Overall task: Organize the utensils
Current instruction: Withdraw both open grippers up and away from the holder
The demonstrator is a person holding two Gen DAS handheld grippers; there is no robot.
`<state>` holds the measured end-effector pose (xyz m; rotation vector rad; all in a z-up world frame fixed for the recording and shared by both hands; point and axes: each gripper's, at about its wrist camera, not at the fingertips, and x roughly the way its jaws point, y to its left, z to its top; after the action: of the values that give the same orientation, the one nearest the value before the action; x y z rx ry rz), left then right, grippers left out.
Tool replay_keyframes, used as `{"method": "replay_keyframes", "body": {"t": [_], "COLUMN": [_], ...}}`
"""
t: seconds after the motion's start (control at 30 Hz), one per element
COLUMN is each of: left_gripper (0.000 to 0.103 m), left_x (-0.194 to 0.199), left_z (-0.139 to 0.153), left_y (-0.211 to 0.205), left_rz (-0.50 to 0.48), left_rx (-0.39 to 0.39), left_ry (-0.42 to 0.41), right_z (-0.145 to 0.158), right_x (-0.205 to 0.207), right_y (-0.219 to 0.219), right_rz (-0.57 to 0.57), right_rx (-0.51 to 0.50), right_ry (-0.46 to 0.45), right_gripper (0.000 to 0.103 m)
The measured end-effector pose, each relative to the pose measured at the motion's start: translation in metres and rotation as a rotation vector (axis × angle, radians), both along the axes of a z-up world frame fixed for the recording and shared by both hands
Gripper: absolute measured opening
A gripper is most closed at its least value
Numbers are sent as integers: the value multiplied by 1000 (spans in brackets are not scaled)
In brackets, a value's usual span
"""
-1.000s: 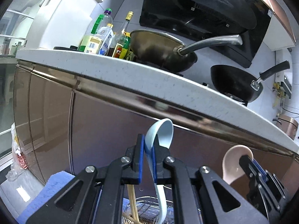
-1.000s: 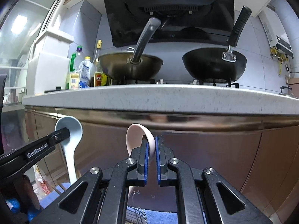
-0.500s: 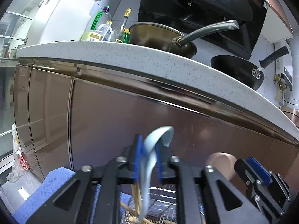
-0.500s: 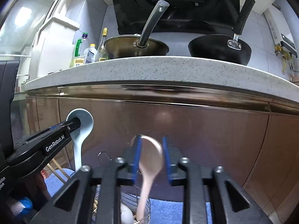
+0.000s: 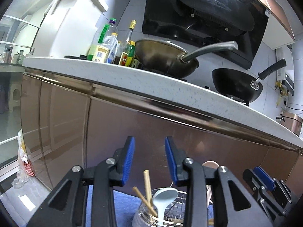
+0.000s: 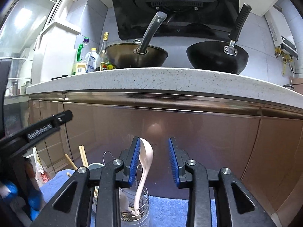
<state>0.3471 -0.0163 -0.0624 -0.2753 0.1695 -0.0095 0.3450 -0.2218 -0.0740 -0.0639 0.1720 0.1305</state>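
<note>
Spoons: pale blue (image 5: pixel 165 198) & pink (image 6: pixel 144 168), upright in wire holder (image 6: pixel 144 202).

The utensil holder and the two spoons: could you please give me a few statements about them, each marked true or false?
1. The blue spoon stands in the utensil holder. True.
2. The left gripper clamps the blue spoon. False: its jaws are opening, with nothing between them.
3. The pink spoon leans against one pad of the right gripper. True.
4. The chopsticks lie on the countertop. False: they stand in the holder.
</note>
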Motion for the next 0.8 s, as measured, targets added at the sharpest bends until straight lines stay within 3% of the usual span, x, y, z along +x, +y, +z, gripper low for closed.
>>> {"method": "replay_keyframes", "body": {"t": [0.2,0.27,0.37,0.6,0.8], "left_gripper": [33,45,46,50,57], "left_x": [-30,-44,-64,-112,-157], "left_z": [10,13,15,15,19], "left_y": [13,16,15,8,10], "left_rz": [-8,-14,-21,-21,1], "left_rx": [21,40,78,189,245], "left_ry": [19,40,68,159,181], "right_z": [10,12,15,17,17], "right_x": [-24,-34,-49,-94,-139], "right_y": [-6,-9,-13,-11,-10], "right_rz": [-5,-13,-13,-13,-18], "right_rx": [10,10,21,4,3], "right_ry": [1,9,43,102,117], "right_gripper": [34,35,36,52,66]}}
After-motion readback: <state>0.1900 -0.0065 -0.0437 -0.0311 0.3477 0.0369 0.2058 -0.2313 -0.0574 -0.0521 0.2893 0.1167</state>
